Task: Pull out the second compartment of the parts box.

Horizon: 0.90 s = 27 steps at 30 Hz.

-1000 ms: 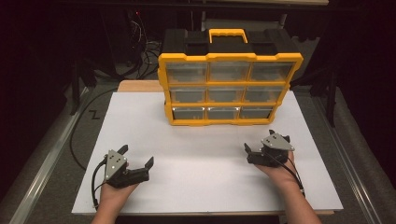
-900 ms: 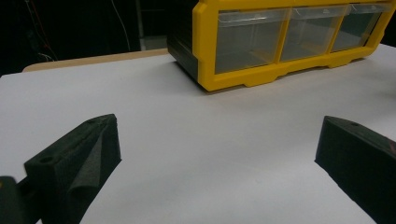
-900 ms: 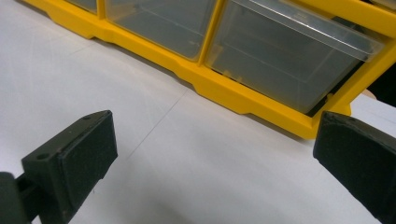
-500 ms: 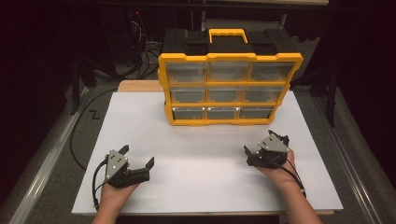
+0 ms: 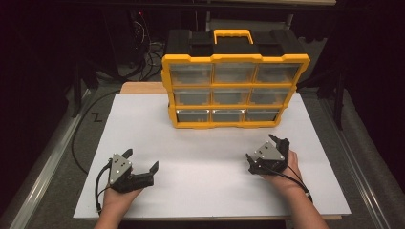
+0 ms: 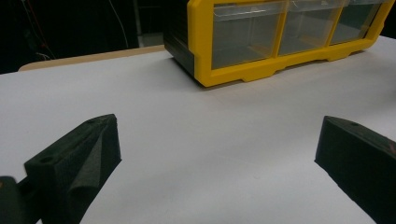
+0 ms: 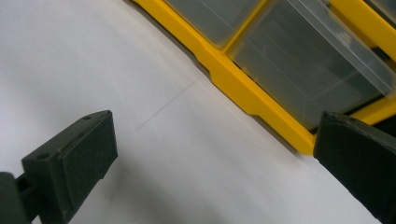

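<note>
yellow plastic frames the drawer organiser, which is stood upright at the far middle of the white table, with a black body and a yellow carry handle on top. nine clear drawers are set in three rows of three across its front, all pushed in flush with the frame.

the left gripper is held low over the near left part of the table, well apart from the organiser, its jaws spread wide and nothing between them. in the left gripper view the same jaws are seen far apart over bare white surface, with the organiser's bottom row of drawers ahead and to the right.

the right gripper is held over the near right part of the table, nearer to the organiser than the left one but not touching it. its jaws are also spread wide and empty. in the right gripper view the gripper is seen tilted, and the yellow lower rail and clear bottom drawers are crossed diagonally through the upper right.

a black cable is trailed from the left gripper beside the person's hand.
</note>
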Available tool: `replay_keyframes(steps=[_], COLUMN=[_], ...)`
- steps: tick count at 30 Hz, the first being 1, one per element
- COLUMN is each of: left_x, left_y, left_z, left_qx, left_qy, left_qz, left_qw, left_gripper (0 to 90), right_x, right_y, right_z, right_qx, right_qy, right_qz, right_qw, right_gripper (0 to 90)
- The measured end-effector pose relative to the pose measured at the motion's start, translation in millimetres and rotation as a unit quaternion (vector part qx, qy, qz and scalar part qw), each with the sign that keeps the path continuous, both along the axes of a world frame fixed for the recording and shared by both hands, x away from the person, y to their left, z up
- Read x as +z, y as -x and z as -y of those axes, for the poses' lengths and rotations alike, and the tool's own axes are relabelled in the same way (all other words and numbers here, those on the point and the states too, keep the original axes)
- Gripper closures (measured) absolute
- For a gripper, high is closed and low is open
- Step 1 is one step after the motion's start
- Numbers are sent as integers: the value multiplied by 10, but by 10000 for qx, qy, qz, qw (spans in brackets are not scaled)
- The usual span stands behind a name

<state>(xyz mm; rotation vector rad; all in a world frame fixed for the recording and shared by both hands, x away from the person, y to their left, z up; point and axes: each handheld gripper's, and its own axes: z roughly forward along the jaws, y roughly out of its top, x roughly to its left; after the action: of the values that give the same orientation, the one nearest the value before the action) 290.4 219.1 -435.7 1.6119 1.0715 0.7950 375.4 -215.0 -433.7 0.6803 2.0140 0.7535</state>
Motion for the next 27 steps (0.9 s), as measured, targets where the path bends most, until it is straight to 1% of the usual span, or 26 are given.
replay_keyframes(steps=[1, 3, 5, 6, 7, 9, 10, 11, 12, 13, 15, 16, 17, 18, 19, 20, 21, 22, 23, 25, 26, 27], left_x=[0, -1, -1, -1, -1, 0, 0, 4, 5, 5, 5, 5, 4, 5, 6, 6, 9, 11, 12, 12, 12, 12], left_y=[0, -4, -5, -5, -5, -2, -2, 1, 1, -1, -5, -5, -6, -5, -4, -4, 0, 1, 1, 0, -2, -3], left_z=[5, 4, 0, 0, -5, -7, -7, -7, -8, -11, -16, -16, -17, -15, -13, -13, -15, -15, -14, -14, -16, -17], left_qx=[-3, -8, -2, -2, 7, 12, 12, 12, 11, 19, 21, 21, 20, 18, 16, 16, 15, 18, 15, 10, 11, 15], left_qy=[-25, -20, -23, -23, -33, -28, -28, -15, -11, 3, 37, 37, 37, 33, 39, 39, 26, 23, 26, 26, 21, 27], left_qz=[8, 6, -9, -9, -30, -33, -33, -1, 4, 2, -24, -24, -33, -25, -17, -17, -4, 4, 10, 13, 7, 11], left_qw=[10000, 10000, 10000, 10000, 10000, 10000, 10000, 10000, 10000, 10000, 10000, 10000, 10000, 10000, 10000, 10000, 10000, 10000, 10000, 10000, 10000, 10000], left_gripper=[7, 7, 7, 7, 7, 7, 7, 7, 7, 7, 7, 7, 7, 7, 7, 8, 8, 7, 7, 8, 7, 7], right_x=[3, 2, -2, -2, -3, -7, -7, -6, -6, -2, 0, 0, 4, 8, 12, 12, 16, 18, 11, 13, 15, 11], right_y=[13, 34, 44, 44, 51, 59, 59, 72, 80, 88, 102, 102, 115, 121, 128, 128, 137, 149, 155, 165, 170, 177], right_z=[-36, -70, -93, -93, -108, -131, -131, -152, -169, -182, -209, -209, -232, -242, -253, -253, -263, -279, -288, -309, -314, -326], right_qx=[45, 61, 125, 125, 139, 167, 167, 198, 230, 251, 293, 293, 288, 296, 313, 313, 325, 350, 346, 382, 378, 392], right_qy=[147, 263, 461, 461, 615, 767, 767, 883, 913, 997, 1080, 1080, 1222, 1300, 1348, 1348, 1392, 1491, 1513, 1635, 1696, 1752], right_qz=[61, 113, 190, 190, 222, 303, 303, 343, 370, 412, 484, 484, 536, 591, 631, 631, 649, 690, 733, 788, 808, 775], right_qw=[9999, 9996, 9987, 9987, 9978, 9965, 9965, 9953, 9949, 9938, 9925, 9925, 9906, 9893, 9884, 9884, 9876, 9858, 9852, 9826, 9815, 9807], right_gripper=[10, 10, 10, 10, 10, 10, 10, 10, 10, 10, 10, 10, 10, 10, 9, 9, 10, 10, 10, 10, 10, 10])
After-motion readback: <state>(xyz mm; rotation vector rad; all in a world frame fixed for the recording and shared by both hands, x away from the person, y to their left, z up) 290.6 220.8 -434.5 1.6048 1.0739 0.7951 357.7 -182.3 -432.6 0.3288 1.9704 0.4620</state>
